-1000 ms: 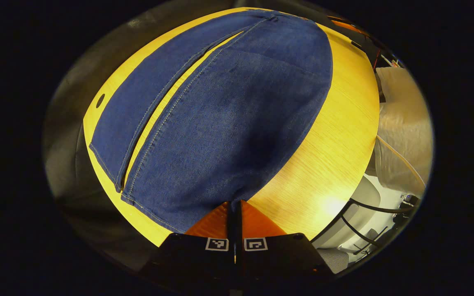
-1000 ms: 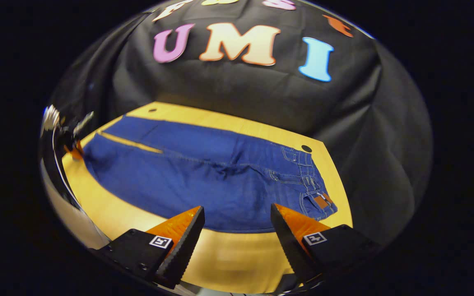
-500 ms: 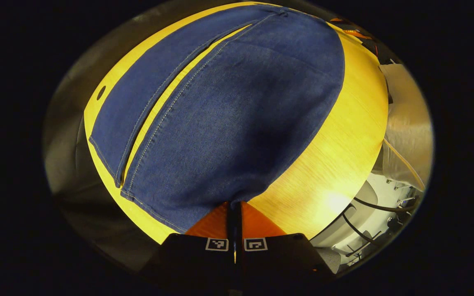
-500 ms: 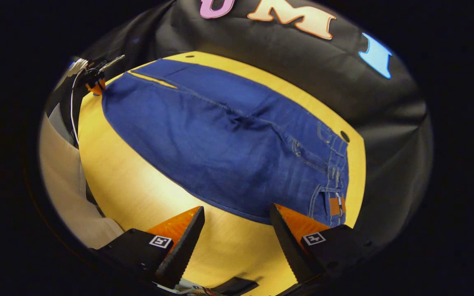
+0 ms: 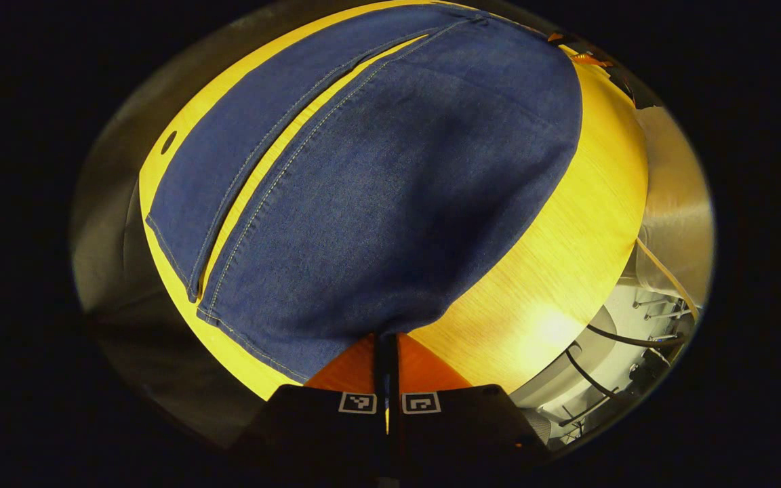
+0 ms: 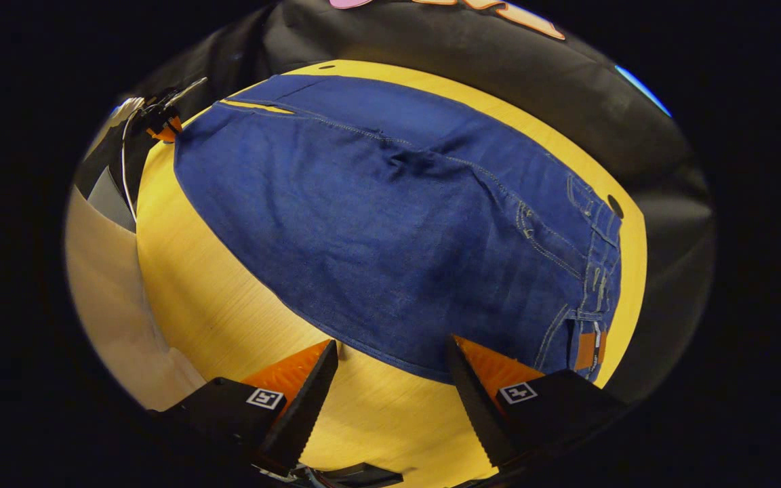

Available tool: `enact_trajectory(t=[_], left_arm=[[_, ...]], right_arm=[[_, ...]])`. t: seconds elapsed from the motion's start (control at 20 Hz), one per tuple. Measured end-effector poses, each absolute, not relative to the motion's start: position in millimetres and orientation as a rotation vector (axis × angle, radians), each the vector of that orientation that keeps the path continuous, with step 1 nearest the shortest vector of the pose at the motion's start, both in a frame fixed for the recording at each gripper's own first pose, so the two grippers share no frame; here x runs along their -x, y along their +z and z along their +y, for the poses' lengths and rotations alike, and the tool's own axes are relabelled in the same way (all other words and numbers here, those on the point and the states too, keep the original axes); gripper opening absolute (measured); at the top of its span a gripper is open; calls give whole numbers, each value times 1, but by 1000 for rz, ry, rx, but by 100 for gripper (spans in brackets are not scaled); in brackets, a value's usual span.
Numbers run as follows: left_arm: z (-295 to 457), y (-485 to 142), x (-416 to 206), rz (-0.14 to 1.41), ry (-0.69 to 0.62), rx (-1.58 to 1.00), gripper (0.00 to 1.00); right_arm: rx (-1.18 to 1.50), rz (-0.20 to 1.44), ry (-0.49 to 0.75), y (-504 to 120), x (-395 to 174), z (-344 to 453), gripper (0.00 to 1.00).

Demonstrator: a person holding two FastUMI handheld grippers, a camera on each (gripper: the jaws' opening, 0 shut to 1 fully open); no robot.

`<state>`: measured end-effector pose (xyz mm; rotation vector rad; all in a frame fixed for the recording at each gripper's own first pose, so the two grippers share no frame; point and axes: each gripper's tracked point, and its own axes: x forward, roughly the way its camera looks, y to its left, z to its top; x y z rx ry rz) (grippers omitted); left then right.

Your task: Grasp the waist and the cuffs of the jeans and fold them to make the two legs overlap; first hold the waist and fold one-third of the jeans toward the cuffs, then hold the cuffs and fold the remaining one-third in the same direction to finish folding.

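The dark blue denim jeans [image 6: 390, 224] lay flat and spread out on the yellow wooden table [image 6: 228, 318], with the two legs side by side and a thin strip of table visible between them. In the right gripper view, the waist [image 6: 597, 271] with its belt loops and a brown leather patch [image 6: 586, 349] was at the right end of the table, and the legs ran away to the far left.

The right gripper [image 6: 390, 379], with orange and black fingers [image 6: 295, 393], was wide open. It hovered above the near edge of the table, just beside the long side edge of the jeans. Its right finger was close to the waist corner, but I could not tell if it touched the fabric; nothing was between the fingers except bare table and the edge of the denim.

The left gripper [image 5: 386, 346] was closed tight on the cuff [image 5: 336, 339] of the nearer leg, at its corner beside the table edge, and the cloth gathered a little toward the orange fingers [image 5: 353, 366]. In the left gripper view the jeans stretched away from this gripper toward the far end of the table. The same gripper was also visible, small, at the far left in the right gripper view, at the cuff end of the jeans.

A pale sleeve [image 6: 112, 305] was beside the table.
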<state>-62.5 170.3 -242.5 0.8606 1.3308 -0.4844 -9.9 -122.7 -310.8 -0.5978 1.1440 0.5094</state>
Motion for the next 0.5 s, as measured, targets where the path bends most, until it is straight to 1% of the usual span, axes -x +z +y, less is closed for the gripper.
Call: enact_trajectory(t=[0.05,0.15,0.2,0.35,0.4,0.5], left_arm=[[170,-242,62,1334,-486,-862,0],[170,-243,63,1338,-489,-864,0],[170,-242,63,1337,-494,-867,0],[170,-244,62,1346,-503,-863,0],[170,-243,62,1348,-505,-860,0],[170,-243,62,1352,-507,-857,0]], right_arm=[[594,1146,518,-310,9,-119,98],[576,1176,518,-315,11,-120,92],[570,1184,518,-314,10,-119,98],[574,1198,508,-315,9,-120,98],[570,1206,499,-314,10,-121,100],[562,1223,477,-315,7,-123,96]])
